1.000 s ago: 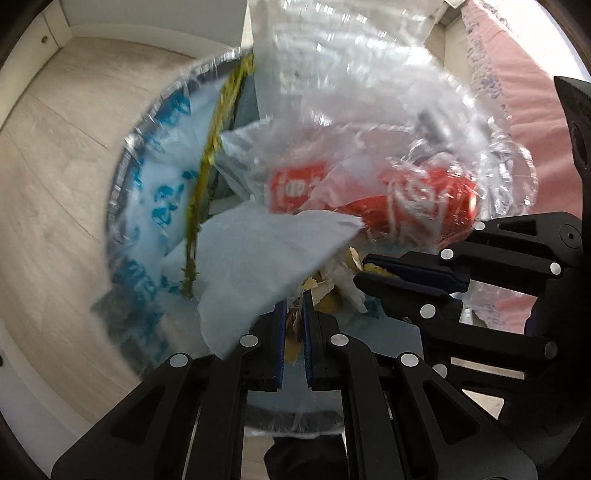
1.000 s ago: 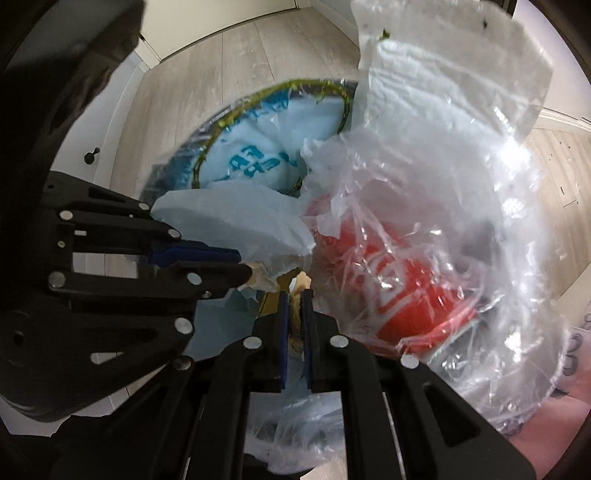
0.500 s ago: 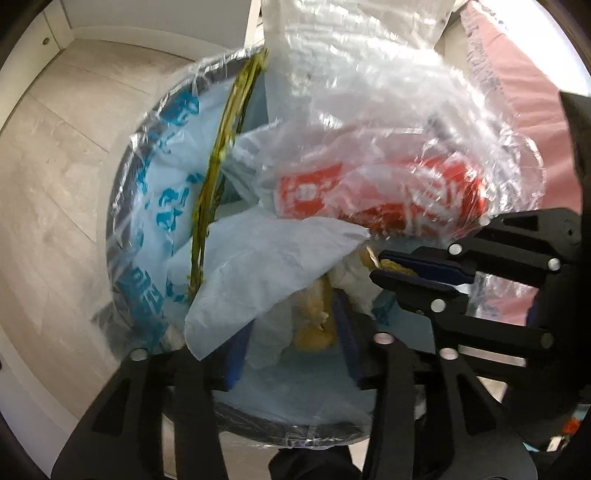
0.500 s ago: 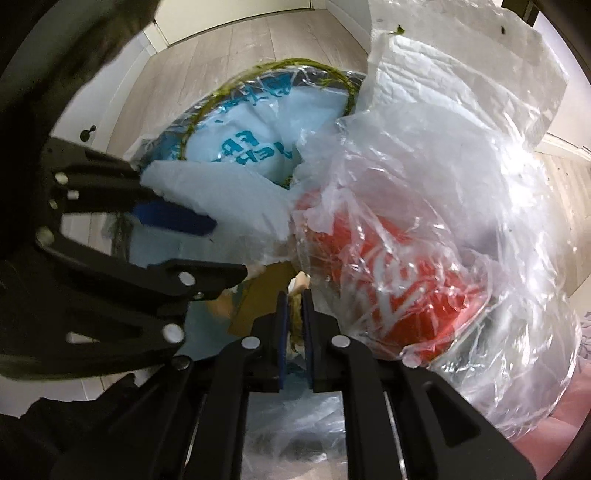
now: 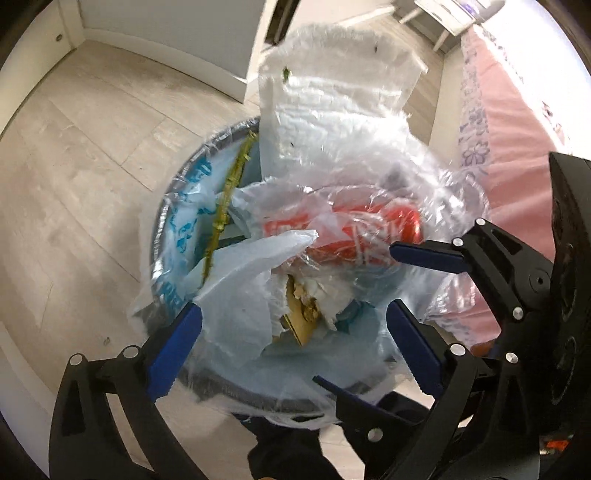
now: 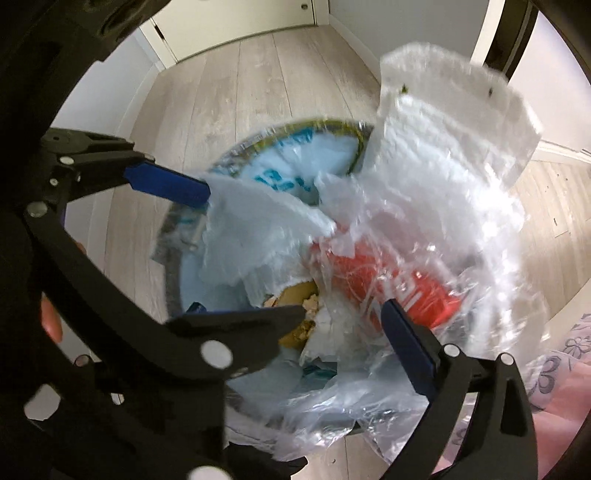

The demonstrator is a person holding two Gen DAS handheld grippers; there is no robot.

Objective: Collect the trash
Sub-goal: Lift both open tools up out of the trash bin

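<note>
A round trash bin [image 5: 162, 229] lined with a pale blue printed bag stands on the floor, and shows in the right wrist view [image 6: 171, 280] too. On top lie a clear plastic bag [image 5: 332, 140] holding a red can [image 5: 365, 232], a pale blue bag piece [image 5: 240, 295], and brown and white scraps [image 5: 303, 317]. The same can [image 6: 388, 280] and clear bag [image 6: 443, 155] show in the right wrist view. My left gripper [image 5: 291, 343] is open and empty above the trash. My right gripper [image 6: 314, 332] is open and empty beside it, its left finger hidden behind the left gripper.
Pale wood floor [image 5: 74, 177] surrounds the bin. White cabinet doors [image 6: 229, 22] and a baseboard stand behind. A pink flowered cloth [image 5: 509, 122] lies at the right edge. A yellow-green drawstring [image 5: 225, 206] runs around the bin liner's rim.
Both grippers were shut on the trash bundle. The left opened first, then the right, and the bundle dropped onto the bin. Both have pulled back upward.
</note>
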